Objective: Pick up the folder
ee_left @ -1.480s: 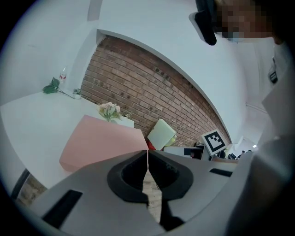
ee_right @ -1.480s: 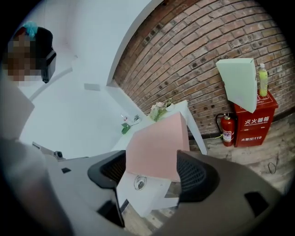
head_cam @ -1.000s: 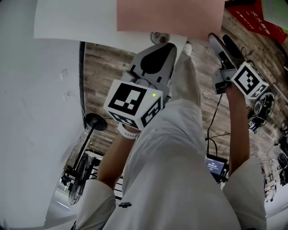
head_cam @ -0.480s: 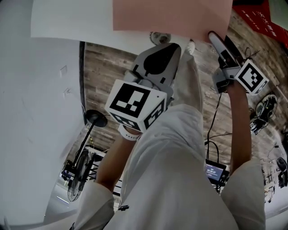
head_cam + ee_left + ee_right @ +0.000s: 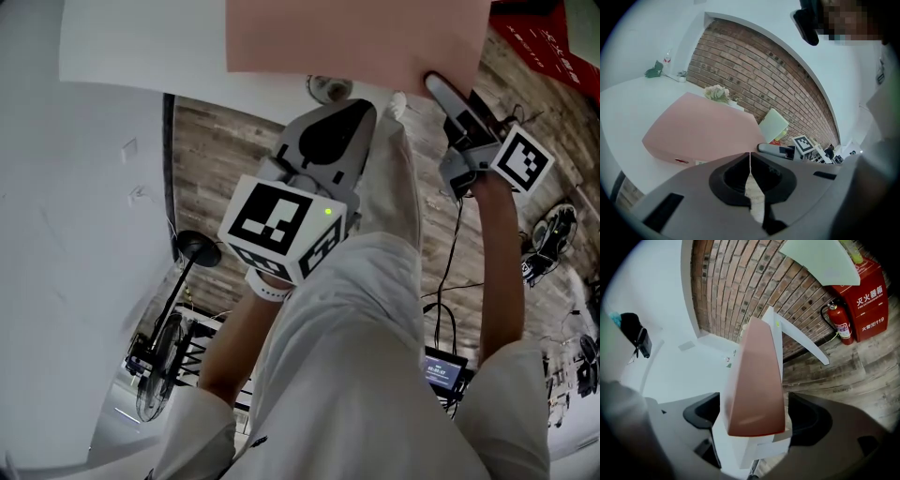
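Flagging risks on the folder grab. Pink folder [image 5: 356, 37] lies flat on the white tabletop [image 5: 141, 56] at the top of the head view. Its near right corner looks to hang past the tabletop edge.

Right claw [image 5: 455, 94], upper right of that frame, is released. Its jaws have just been opening and stand wide, straddling that folder corner, pads not pressing on it. In the right gripper view a white slab also sits under the pink sheet between the jaws. Can't tell if it's tabletop edge or folder contents.

Left claw [image 5: 352, 117], centre frame, is clenched on nothing, short of the folder's near edge.

Likely failure modes:
- Closing here may pinch the white slab along with the folder. If that's tabletop, the lift stalls.
- Corner-only bite on a wide flat sheet: expect droop and twist, maybe slipping out of the pads.
- A jaw nudging the edge before closing would skate the folder across the smooth tabletop, away from the claw.
- With the left claw shut there's no second support unless it opens.

Around:
- Small plant [image 5: 717, 93] on the tabletop past the folder's far edge, well clear of both claws.
- Brick wall [image 5: 764, 79] behind.
- Fire extinguisher [image 5: 840, 324] and red cabinet [image 5: 867, 287] on the floor, upper right of the right gripper view.
- Floor fan [image 5: 159, 380] lower left and cables [image 5: 455, 234] at right in the head view.

None of these blocks the approach. Only the tabletop edge itself crowds the jaws.
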Available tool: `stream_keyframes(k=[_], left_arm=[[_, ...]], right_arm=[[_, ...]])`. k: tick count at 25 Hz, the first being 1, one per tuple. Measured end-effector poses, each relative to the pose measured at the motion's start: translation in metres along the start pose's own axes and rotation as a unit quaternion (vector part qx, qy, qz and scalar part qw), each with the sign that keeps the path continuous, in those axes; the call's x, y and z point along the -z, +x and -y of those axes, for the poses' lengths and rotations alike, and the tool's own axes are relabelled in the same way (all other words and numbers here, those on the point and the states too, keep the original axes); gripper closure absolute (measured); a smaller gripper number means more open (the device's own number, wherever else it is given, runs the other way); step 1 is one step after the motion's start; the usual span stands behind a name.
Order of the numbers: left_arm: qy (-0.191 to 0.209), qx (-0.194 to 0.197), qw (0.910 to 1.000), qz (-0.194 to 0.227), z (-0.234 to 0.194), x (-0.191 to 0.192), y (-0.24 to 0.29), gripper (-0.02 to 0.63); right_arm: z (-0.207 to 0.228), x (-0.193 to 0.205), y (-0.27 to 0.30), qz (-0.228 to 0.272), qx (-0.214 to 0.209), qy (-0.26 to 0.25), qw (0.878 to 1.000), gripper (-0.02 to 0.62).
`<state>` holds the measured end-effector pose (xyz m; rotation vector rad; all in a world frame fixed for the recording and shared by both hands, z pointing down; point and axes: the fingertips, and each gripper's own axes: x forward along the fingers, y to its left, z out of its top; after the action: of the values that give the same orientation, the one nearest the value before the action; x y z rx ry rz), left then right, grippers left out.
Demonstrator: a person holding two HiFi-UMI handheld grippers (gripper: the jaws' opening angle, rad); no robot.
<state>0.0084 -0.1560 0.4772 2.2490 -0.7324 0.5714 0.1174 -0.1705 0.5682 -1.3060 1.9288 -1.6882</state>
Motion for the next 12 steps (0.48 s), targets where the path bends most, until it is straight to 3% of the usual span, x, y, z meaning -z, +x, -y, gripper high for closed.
stream_keyframes(k=[12], left_arm=[[0.001,-0.006,1.0,-0.002,0.005,0.007,-0.003,0.581]], right_arm=[[-0.016,0.007,0.015,-0.02,-0.103,0.031,0.994,0.17]])
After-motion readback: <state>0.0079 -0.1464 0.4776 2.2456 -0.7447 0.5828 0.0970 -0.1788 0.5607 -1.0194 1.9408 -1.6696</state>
